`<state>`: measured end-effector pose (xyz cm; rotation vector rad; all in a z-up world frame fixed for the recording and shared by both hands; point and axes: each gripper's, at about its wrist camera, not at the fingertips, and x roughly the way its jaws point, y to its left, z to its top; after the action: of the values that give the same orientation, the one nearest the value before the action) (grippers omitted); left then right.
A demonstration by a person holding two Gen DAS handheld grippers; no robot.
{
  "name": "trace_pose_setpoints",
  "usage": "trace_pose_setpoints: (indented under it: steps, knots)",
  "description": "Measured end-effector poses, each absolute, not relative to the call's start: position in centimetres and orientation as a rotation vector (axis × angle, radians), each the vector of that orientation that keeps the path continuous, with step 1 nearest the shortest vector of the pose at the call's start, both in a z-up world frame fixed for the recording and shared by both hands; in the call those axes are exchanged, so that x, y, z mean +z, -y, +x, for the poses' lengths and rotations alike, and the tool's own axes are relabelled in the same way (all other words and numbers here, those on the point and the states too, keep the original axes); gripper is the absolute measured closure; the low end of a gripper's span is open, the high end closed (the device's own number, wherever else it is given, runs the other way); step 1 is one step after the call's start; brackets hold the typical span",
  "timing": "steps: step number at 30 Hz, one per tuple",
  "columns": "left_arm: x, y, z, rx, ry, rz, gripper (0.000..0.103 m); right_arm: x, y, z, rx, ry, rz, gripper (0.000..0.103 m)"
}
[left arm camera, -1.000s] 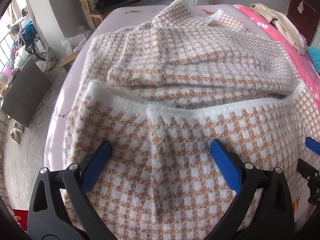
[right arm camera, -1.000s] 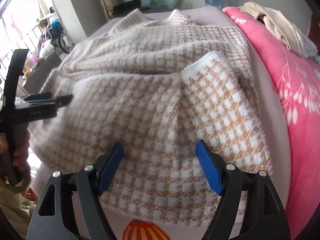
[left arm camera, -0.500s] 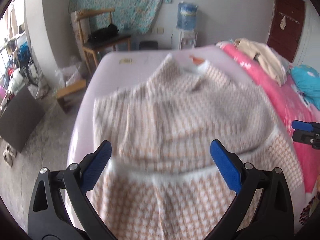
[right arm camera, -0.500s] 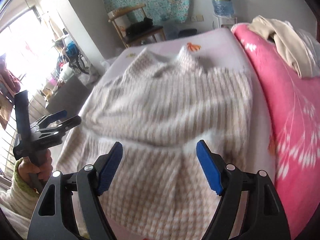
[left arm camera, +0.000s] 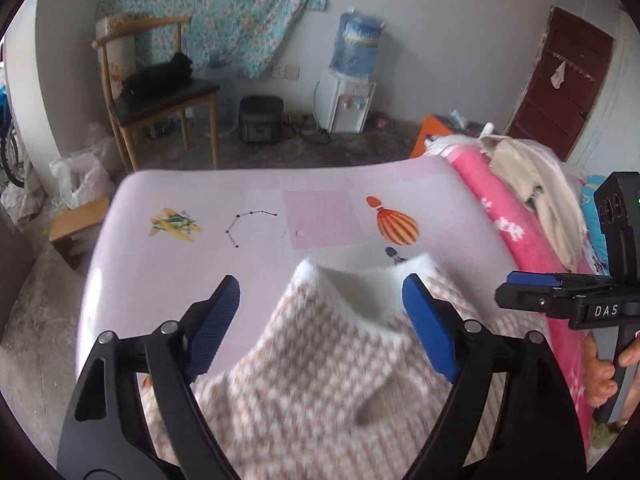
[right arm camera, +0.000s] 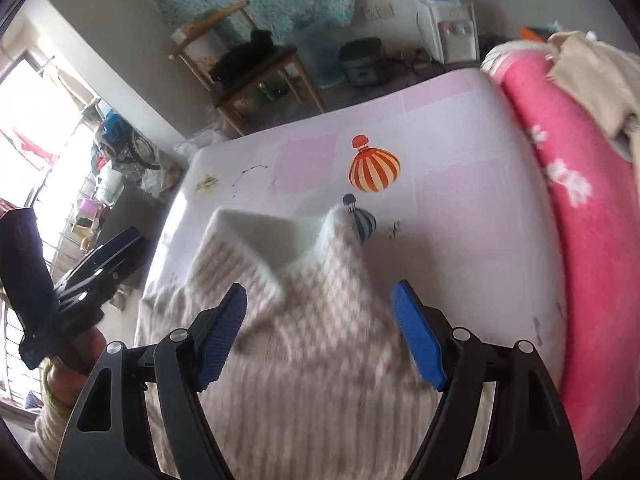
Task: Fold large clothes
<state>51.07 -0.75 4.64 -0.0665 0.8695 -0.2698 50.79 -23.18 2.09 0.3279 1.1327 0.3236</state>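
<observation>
A fuzzy tan-and-white checked sweater [left arm camera: 320, 380] lies on the pale pink bed [left arm camera: 180, 264], its white collar [left arm camera: 360, 280] pointing toward the far edge. It also shows in the right wrist view [right arm camera: 304, 340], collar [right arm camera: 264, 236] at the middle. My left gripper [left arm camera: 320, 328] is open and empty, held above the sweater near the collar. My right gripper [right arm camera: 320, 332] is open and empty, above the sweater's right shoulder. The right gripper also shows in the left wrist view [left arm camera: 520, 288], and the left gripper in the right wrist view [right arm camera: 108, 256].
A pink floral blanket [right arm camera: 580, 240] with beige clothes [left arm camera: 532, 188] on it runs along the bed's right side. Beyond the far edge stand a wooden chair [left arm camera: 160, 92], a water dispenser [left arm camera: 348, 96] and a small stool [left arm camera: 76, 224]. A dark door [left arm camera: 560, 88] is at the right.
Both grippers have lifted and moved forward from the folded hem toward the collar end. The view now takes in the bare far bed and the room. Both stayed open.
</observation>
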Motion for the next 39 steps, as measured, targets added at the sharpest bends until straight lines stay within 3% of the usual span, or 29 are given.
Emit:
trace_pose_setpoints:
  steps: [4,6,7,9,10,13,22,27,33,37,39]
  knots:
    - [1.2,1.4,55.3,-0.257,-0.973,-0.102,0.038,-0.7,22.4,55.1,0.294,-1.19,0.336,0.035]
    - [-0.3,1.5,56.6,-0.272,-1.029,-0.129,0.042,-2.1,22.1,56.4,0.297,-1.223,0.354,0.042]
    - [-0.9,1.2,57.0,-0.274,-1.057,-0.148,0.045,-2.7,22.2,56.8,0.294,-1.235,0.369,0.051]
    - [-2.0,0.8,57.3,-0.265,-1.105,-0.186,0.068,-3.8,22.2,57.2,0.311,-1.264,0.403,0.072]
    - [-2.3,0.6,57.2,-0.276,-1.116,-0.205,0.073,-4.1,22.2,57.1,0.332,-1.271,0.431,0.084]
    - [-1.3,0.5,55.8,-0.317,-1.084,-0.18,0.09,-2.8,22.0,55.8,0.381,-1.223,0.395,0.091]
    - [5.3,0.3,44.5,-0.507,-0.941,0.045,0.093,3.4,20.4,45.3,0.536,-1.097,0.139,0.092]
    - [3.2,-0.1,37.5,-0.541,-0.98,0.16,0.093,2.2,19.9,39.5,0.598,-1.162,-0.015,0.087]
    - [-0.2,-0.6,35.0,-0.505,-1.002,0.187,0.092,6.6,20.5,38.5,0.687,-1.065,0.082,0.067]
    - [-0.3,-0.6,34.9,-0.486,-0.985,0.188,0.092,6.4,18.3,40.9,0.735,-1.057,0.178,0.067]
    - [-0.1,-1.0,34.6,-0.475,-0.985,0.179,0.086,3.5,16.4,42.1,0.715,-1.138,0.175,0.067]
